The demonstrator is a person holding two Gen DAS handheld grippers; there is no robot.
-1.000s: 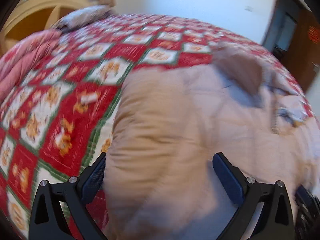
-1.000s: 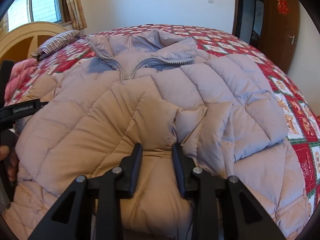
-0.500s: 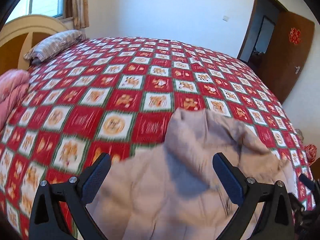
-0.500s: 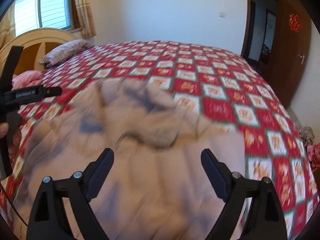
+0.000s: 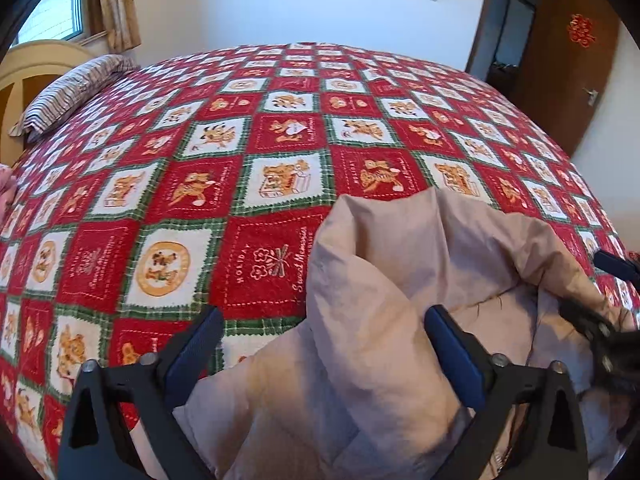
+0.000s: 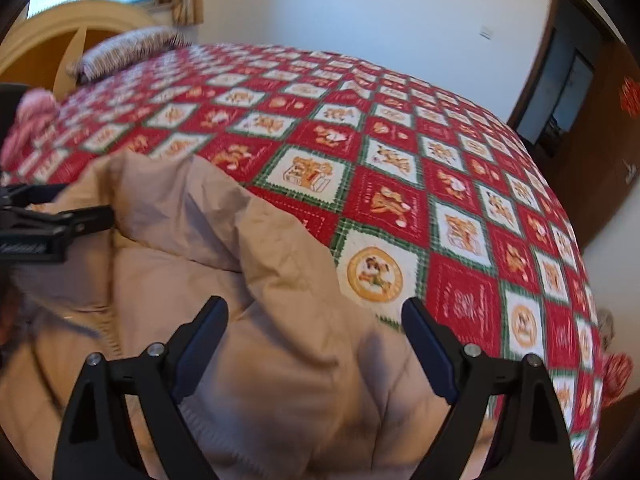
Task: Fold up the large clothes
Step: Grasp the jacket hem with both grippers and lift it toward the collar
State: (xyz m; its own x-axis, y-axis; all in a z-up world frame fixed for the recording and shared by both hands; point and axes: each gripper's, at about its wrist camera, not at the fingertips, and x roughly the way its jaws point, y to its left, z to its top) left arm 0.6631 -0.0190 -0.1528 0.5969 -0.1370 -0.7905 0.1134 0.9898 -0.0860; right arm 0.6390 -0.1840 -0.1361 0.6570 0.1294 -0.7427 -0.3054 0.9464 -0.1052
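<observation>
I see one beige puffer jacket (image 5: 380,320) bunched on the near part of the bed (image 5: 256,184), its lower part cut off by both frames, and the right wrist view is blurred. My left hand-held gripper (image 5: 320,344) hovers over a raised fold with jaws spread wide, gripping nothing; my right hand-held gripper (image 6: 316,340) likewise hangs apart above the cloth. One striped pillow (image 5: 68,96) lies by the headboard.
</observation>
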